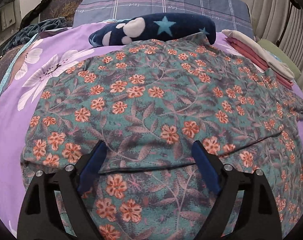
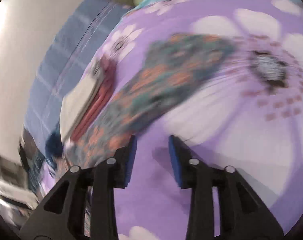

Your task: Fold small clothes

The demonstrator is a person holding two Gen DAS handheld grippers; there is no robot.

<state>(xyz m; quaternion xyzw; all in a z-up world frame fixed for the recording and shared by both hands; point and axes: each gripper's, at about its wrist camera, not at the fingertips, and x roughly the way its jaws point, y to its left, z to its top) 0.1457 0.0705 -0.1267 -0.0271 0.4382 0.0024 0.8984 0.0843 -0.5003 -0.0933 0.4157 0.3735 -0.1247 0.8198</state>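
Observation:
A teal garment with orange flowers (image 1: 151,104) lies spread on the purple flowered bedcover (image 1: 57,44), with one folded layer's edge crossing just in front of my left gripper. My left gripper (image 1: 147,146) hangs over the garment's near part, jaws wide apart and nothing between the blue pads. In the blurred right wrist view a sleeve of the same garment (image 2: 171,70) stretches across the bedcover (image 2: 241,140). My right gripper (image 2: 152,140) stands partly open over bare purple cover, beside the sleeve, holding nothing.
A navy fleece with stars and paw prints (image 1: 151,30) lies behind the garment. A stack of folded pink and white clothes (image 1: 261,60) sits at the right, also seen as folded clothes (image 2: 87,102). A blue checked pillow (image 1: 161,0) is at the back.

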